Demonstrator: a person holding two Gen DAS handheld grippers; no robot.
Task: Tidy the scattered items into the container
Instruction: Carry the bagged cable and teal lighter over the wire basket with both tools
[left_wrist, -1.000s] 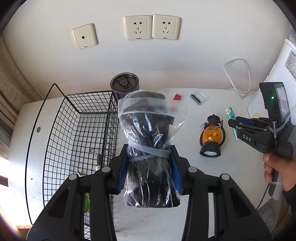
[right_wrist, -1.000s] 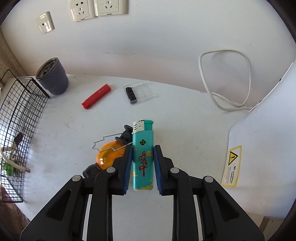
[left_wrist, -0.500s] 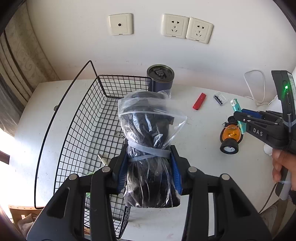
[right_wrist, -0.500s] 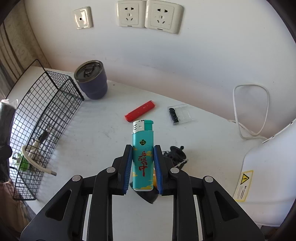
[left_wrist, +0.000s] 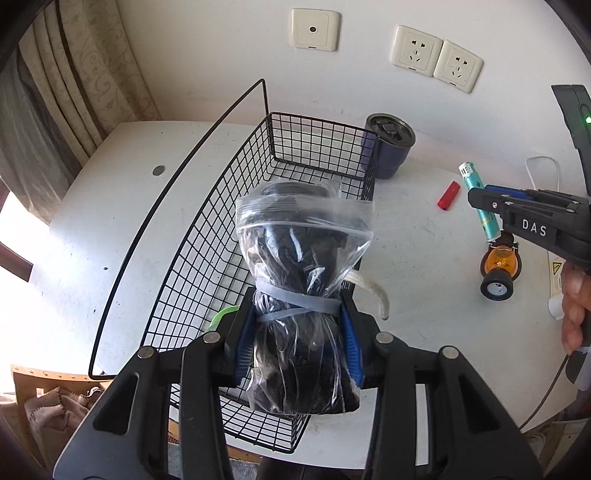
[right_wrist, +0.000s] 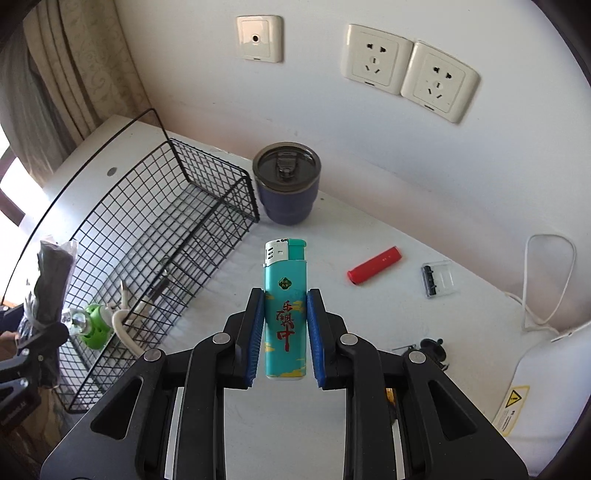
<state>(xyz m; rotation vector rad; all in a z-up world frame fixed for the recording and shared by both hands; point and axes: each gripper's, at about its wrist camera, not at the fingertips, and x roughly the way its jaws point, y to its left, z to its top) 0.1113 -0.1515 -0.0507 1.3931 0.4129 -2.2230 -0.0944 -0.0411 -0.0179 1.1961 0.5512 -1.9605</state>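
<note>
Our left gripper (left_wrist: 297, 332) clamps the bag (left_wrist: 301, 280) over the basket (left_wrist: 207, 236); we should lower it before letting go. Our right gripper (right_wrist: 285, 332) pinches the lighter (right_wrist: 285, 310) above the table, beside the basket; we carry it across the rim.

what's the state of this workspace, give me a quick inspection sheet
surface: white tabletop, mostly bare.
job's things: black wire basket holds a green round gadget and a white cord; red cylindrical lighter, clear plastic case and orange lantern lie on the table.
clutter: navy lidded tumbler beside the basket.
grippers: left gripper shut on clear plastic bag of black items over the basket; right gripper shut on teal lighter.
cables: white cable looped at the wall.
surroundings: wall sockets, patterned curtain.
</note>
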